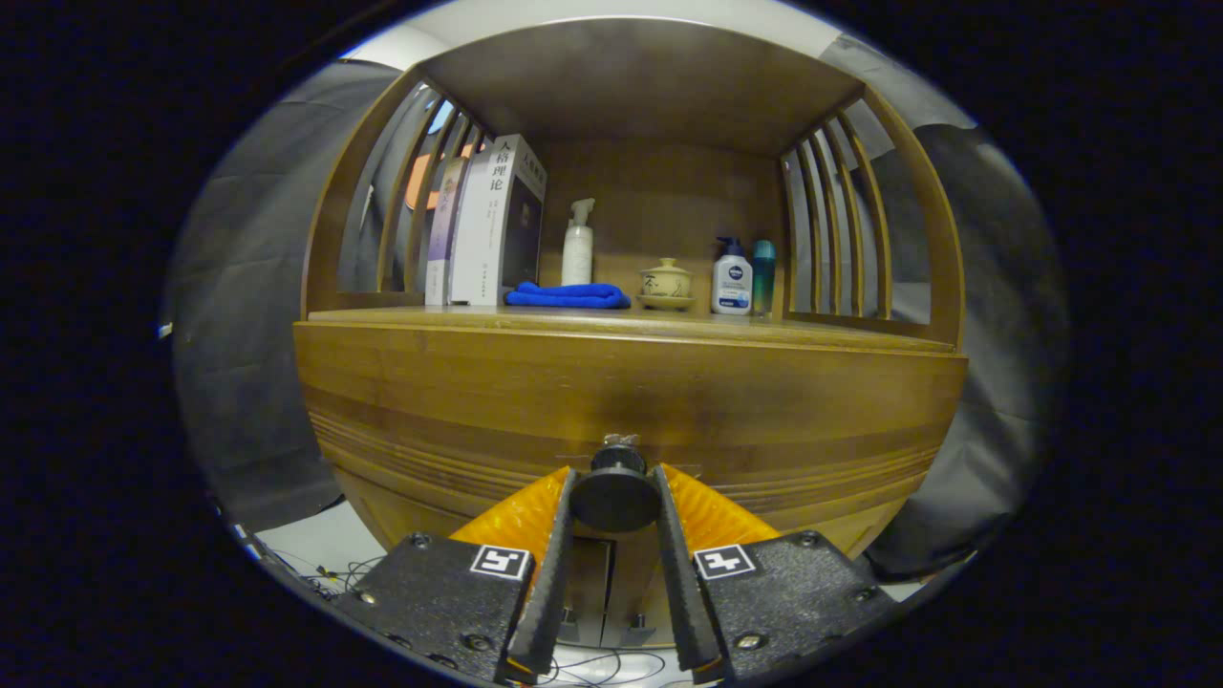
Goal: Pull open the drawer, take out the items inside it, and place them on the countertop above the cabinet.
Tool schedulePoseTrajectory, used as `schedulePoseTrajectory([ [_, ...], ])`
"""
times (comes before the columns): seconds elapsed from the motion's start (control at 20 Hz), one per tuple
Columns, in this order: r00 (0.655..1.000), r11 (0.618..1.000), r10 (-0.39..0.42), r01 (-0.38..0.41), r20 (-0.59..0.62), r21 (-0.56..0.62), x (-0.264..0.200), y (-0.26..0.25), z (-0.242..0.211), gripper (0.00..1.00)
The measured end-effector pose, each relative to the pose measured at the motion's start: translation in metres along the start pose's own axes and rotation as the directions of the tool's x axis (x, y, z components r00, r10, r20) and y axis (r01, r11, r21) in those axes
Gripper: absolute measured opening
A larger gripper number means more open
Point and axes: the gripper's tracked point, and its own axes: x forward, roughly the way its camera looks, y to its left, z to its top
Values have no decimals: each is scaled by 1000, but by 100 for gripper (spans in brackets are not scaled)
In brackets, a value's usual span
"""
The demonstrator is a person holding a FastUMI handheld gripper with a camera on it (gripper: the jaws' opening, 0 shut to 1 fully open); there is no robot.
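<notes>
My tongs (614, 497) are closed on the round drawer knob (614, 493), one finger pressing each side. The drawer (631, 420) looks fully shut beneath the worktop (812, 333), so pulling, emptying and placing all remain.

Up on the shelf, a few books (487, 225) stand upright at one end, with a folded blue cloth (568, 295) beside them and a white spray bottle (577, 244) behind it. Further along sit a small lidded ceramic pot (666, 284), a white pump bottle (732, 277) and a teal bottle (762, 275).
</notes>
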Motion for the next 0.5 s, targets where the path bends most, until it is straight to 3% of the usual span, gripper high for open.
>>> schedulePoseTrajectory([
  [0.5, 1000, 1000, 0, 0, -16, 18, -2, 0, 0, 41],
])
